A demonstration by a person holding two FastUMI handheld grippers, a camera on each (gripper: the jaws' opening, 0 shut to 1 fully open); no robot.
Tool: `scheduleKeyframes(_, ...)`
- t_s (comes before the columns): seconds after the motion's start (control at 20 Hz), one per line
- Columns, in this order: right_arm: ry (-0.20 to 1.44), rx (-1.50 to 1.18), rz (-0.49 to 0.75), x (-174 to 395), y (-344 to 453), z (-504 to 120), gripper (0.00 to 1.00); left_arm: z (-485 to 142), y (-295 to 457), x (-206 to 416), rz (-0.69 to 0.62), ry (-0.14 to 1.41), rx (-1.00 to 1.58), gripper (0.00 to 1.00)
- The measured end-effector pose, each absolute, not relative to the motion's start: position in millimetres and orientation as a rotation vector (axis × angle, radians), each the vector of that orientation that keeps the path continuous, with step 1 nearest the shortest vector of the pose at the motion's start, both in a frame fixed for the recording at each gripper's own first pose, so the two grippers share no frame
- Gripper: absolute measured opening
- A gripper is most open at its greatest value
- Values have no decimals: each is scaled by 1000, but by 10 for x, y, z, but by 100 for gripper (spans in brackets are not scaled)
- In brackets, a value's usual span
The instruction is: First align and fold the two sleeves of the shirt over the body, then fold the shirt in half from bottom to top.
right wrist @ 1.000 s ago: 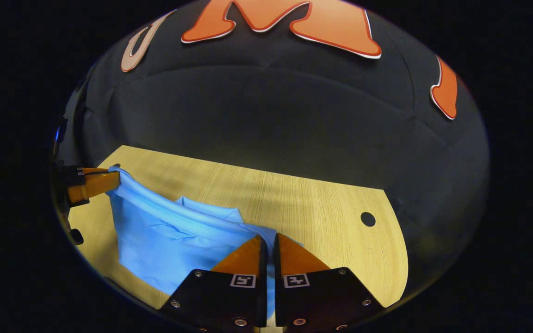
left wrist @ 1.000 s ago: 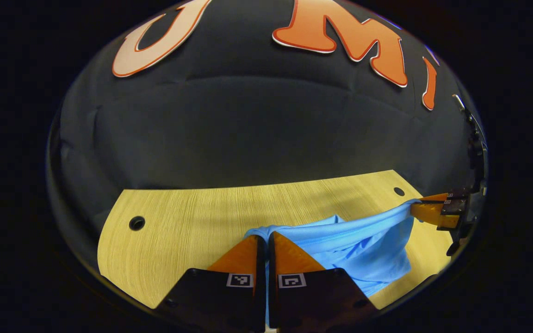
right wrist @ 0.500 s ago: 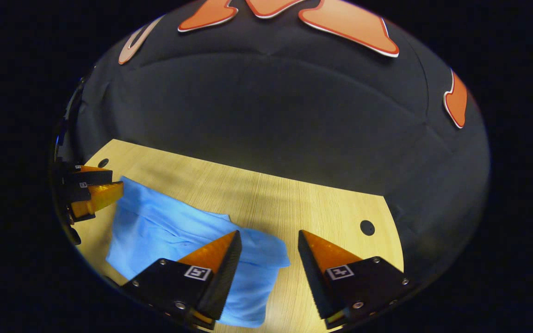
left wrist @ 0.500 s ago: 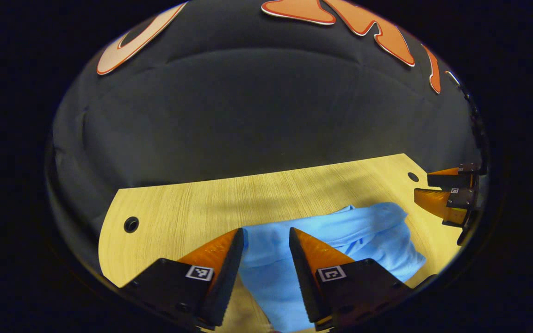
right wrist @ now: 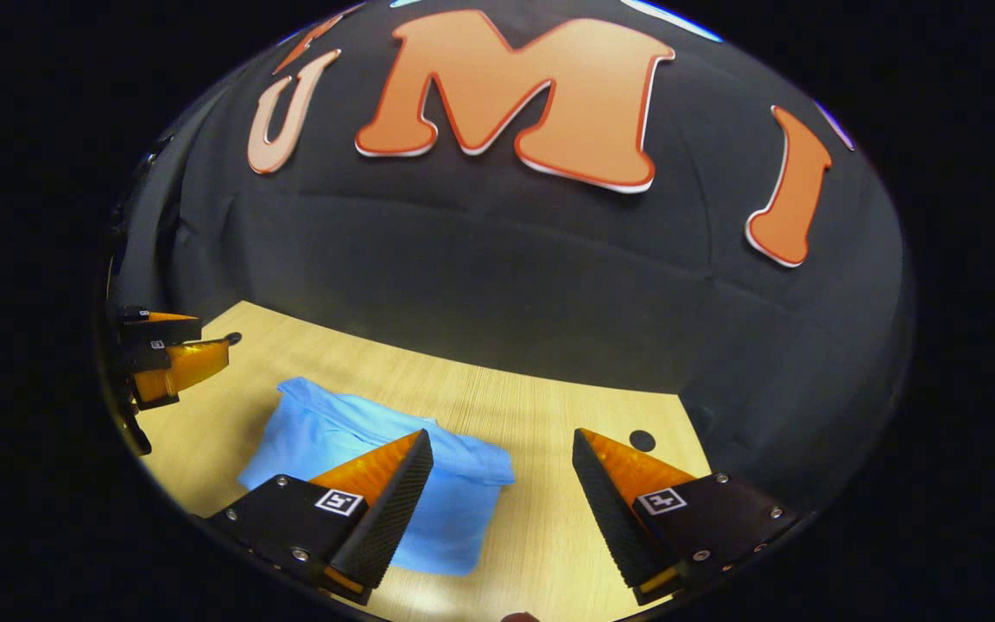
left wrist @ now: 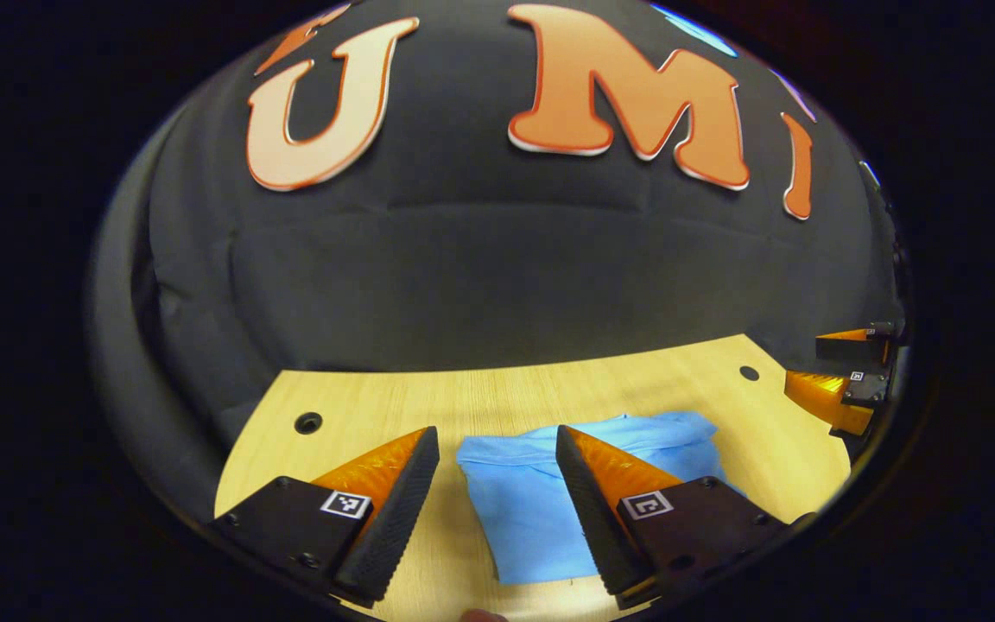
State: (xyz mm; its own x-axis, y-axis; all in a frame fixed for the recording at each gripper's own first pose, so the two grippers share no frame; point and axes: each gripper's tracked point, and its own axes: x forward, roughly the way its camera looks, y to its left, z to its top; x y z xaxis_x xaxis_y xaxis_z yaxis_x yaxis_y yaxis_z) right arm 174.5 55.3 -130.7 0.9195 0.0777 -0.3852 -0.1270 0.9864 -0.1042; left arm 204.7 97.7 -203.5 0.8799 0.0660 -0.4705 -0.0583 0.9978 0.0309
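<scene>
Jaws apart on both grippers, clear of the folded blue shirt [left wrist: 541, 510] lying on the table [left wrist: 480, 402].

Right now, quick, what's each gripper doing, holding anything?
Left gripper: open, holding nothing, above the folded blue shirt.
Right gripper: open, holding nothing, the shirt under its left finger.

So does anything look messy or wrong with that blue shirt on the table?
Nothing much stands out. The blue shirt lies folded in a compact bundle on the wooden table, its far edge slightly rumpled. Both the left gripper and the right gripper are open, clear of it.
</scene>
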Motion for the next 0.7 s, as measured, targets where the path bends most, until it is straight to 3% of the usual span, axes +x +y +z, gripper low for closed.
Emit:
scheduleKeyframes(0.35,196,-158,156,831,575,-651,99,-1129,540,1061,51,320,38,92)
scheduleKeyframes(0.7,102,-147,207,-85,547,-403,99,-454,258,2,104,132,73,89)
